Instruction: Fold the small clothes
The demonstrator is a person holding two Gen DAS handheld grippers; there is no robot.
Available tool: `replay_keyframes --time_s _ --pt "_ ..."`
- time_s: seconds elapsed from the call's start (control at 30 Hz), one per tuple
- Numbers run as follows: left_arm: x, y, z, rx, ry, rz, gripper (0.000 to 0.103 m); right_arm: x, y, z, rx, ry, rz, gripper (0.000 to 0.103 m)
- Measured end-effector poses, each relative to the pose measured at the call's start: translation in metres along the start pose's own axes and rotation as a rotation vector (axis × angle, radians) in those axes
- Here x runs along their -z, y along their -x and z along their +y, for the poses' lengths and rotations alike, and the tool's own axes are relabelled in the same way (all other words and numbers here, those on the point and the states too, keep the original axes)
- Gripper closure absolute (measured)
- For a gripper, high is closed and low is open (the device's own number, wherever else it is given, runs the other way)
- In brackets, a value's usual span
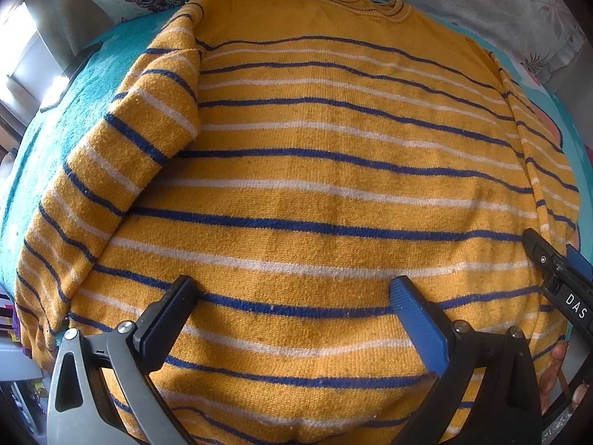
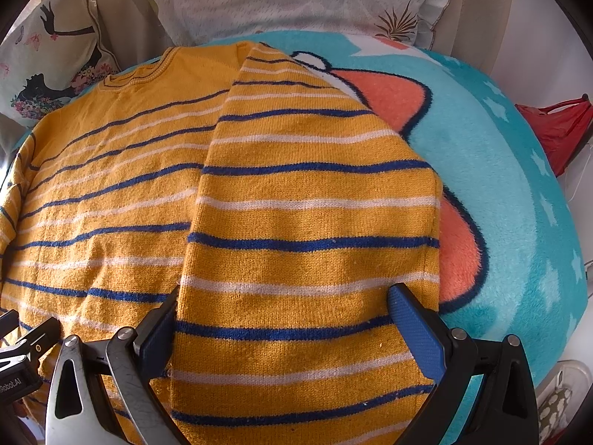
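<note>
Left wrist view, yellow striped sweater (image 1: 315, 170) flat, sleeves folded in, both hand-held grippers wide open, empty

Left wrist view: white capital letters "DAS" on the black body of the right gripper (image 1: 533, 244), which enters at the right edge above the striped sweater (image 1: 315, 185); anything after those letters is cut off by the frame. Right wrist view: white lettering "Robot.AI" on the black body of the left gripper (image 2: 22, 337) at the lower left edge, its beginning cut off. No other text, number or label is legible
</note>
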State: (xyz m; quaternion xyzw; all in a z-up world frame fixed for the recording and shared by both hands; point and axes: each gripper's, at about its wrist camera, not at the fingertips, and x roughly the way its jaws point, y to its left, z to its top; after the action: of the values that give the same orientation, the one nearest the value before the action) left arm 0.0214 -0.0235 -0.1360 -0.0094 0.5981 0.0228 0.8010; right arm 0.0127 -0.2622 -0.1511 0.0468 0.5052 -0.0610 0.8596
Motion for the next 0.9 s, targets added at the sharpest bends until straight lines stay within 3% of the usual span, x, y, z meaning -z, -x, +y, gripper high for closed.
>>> replay_keyframes --time_s 0.9 --pt "0.023 0.006 0.002 -0.009 0.018 -0.055 0.0 0.005 0.002 -0.002 -0.016 0.028 -0.02 0.0"
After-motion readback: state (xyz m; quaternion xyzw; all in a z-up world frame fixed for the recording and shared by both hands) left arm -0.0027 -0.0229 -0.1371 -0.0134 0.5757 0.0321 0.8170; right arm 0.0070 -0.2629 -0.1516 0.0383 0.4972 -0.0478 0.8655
